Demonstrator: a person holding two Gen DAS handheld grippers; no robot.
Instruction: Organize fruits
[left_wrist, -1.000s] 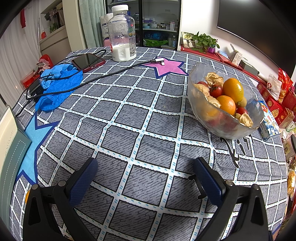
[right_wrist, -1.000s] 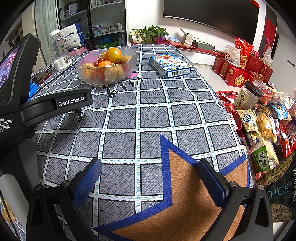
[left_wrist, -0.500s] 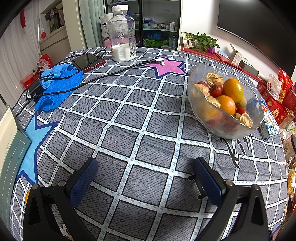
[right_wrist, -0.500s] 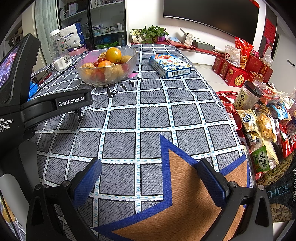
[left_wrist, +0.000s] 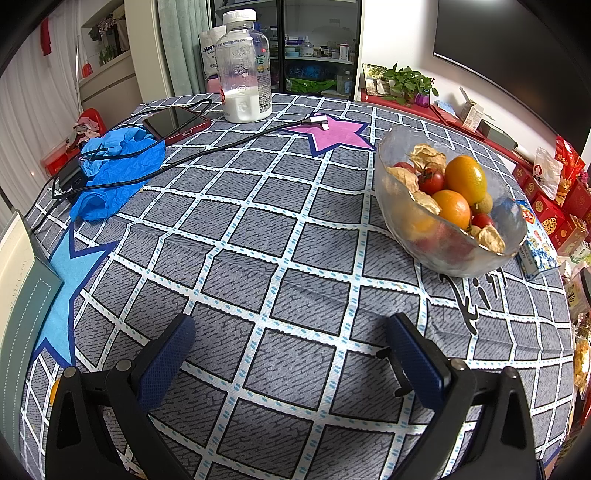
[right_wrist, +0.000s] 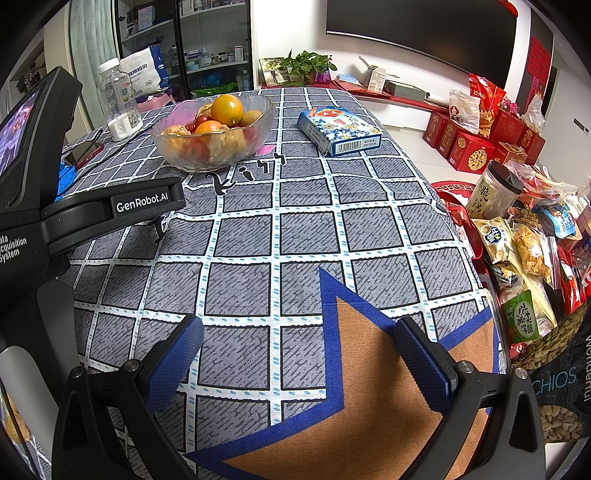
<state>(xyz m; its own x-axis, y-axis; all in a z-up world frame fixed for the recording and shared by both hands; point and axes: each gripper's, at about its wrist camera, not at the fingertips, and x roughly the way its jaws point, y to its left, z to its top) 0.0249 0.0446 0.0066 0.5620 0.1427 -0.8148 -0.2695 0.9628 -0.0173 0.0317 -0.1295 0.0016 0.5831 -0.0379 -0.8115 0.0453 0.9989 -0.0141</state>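
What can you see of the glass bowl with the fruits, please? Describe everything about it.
The glass bowl is clear with a textured, frosted look and a wavy rim. It stands upright on the checked tablecloth, beside black lettering printed on the cloth. Inside are oranges, small red tomatoes, a brownish round fruit and dry papery husks, piled above the rim. A blue patterned box lies nearby, apart. Neither gripper touches the bowl.

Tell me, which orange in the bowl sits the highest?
The big orange at the back of the glass bowl sits highest, perched on top of the pile. The other orange lies lower and in front of it, beside the small red tomatoes.
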